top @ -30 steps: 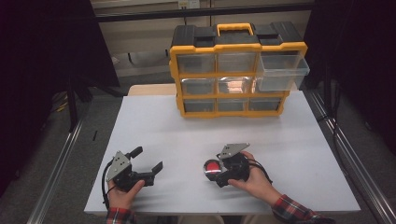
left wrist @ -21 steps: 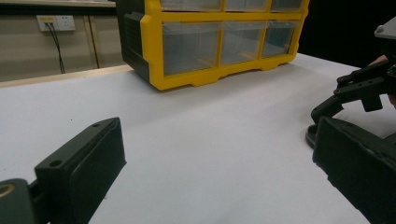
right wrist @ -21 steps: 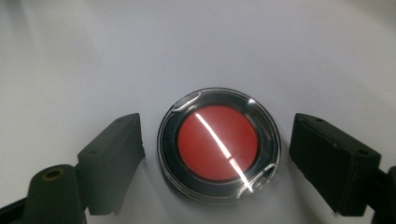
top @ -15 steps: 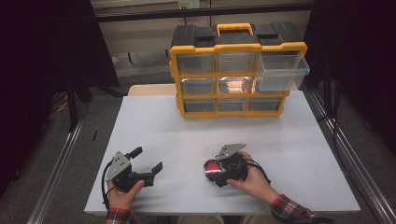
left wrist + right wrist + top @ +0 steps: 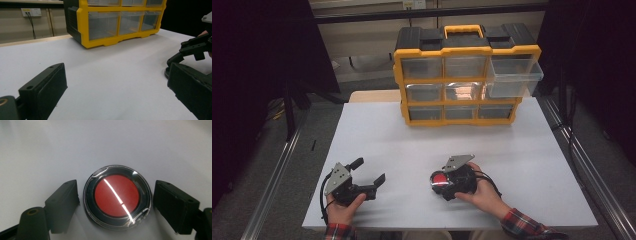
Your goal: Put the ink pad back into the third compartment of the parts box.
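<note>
My right gripper (image 5: 115,202) jaws have just been narrowing, not yet touching the round red case (image 5: 117,196) between them, so the grab is near; my left gripper (image 5: 368,172), at nine o'clock of it, gapes idle.

A white surface (image 5: 452,145) carries a yellow and black drawer cabinet (image 5: 464,75) at its far edge, its top right clear drawer (image 5: 513,77) pulled out. Near the front edge, the left tongs (image 5: 369,171) rest in a hand, jaws spread with nothing between them. Well apart to their right, the right tongs (image 5: 438,181) point down over a round red disc in a clear case (image 5: 439,180); their jaws have just been closing slightly around it.
</note>
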